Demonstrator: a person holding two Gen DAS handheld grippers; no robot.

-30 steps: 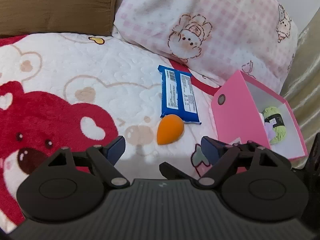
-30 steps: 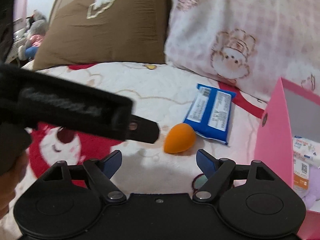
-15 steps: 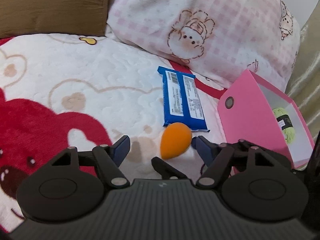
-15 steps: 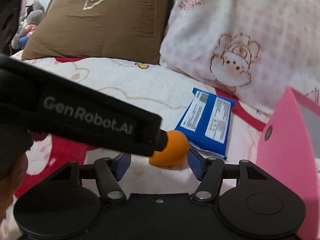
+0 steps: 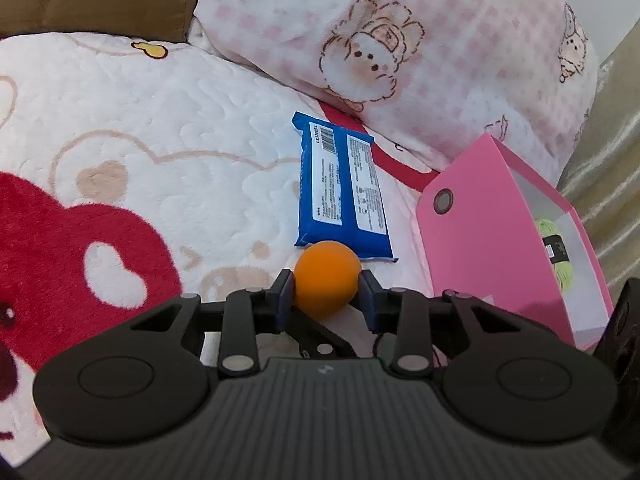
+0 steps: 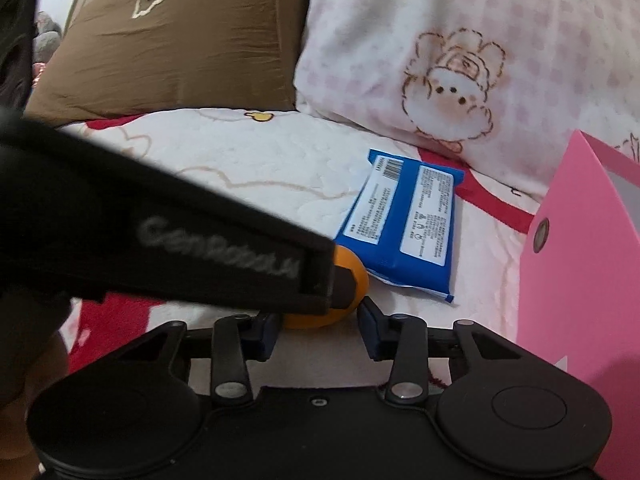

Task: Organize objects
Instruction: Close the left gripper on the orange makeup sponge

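The left gripper (image 5: 326, 294) has its fingers (image 5: 285, 296) clamped on either side of the sponge (image 5: 326, 280), an orange, matte, egg-shaped thing on the bed (image 5: 200, 128). Only its rounded end shows, so its long axis probably runs toward the camera; the tip is hidden. Just beyond it lies the blue packet (image 5: 344, 188), long axis running away, barcode at the far end. The pink box (image 5: 476, 240) stands right of both, with green yarn (image 5: 556, 252) inside. The right gripper (image 6: 318, 330) sits just behind the sponge (image 6: 352, 280), fingers apart and empty. Pillows (image 5: 420, 40) lie behind.
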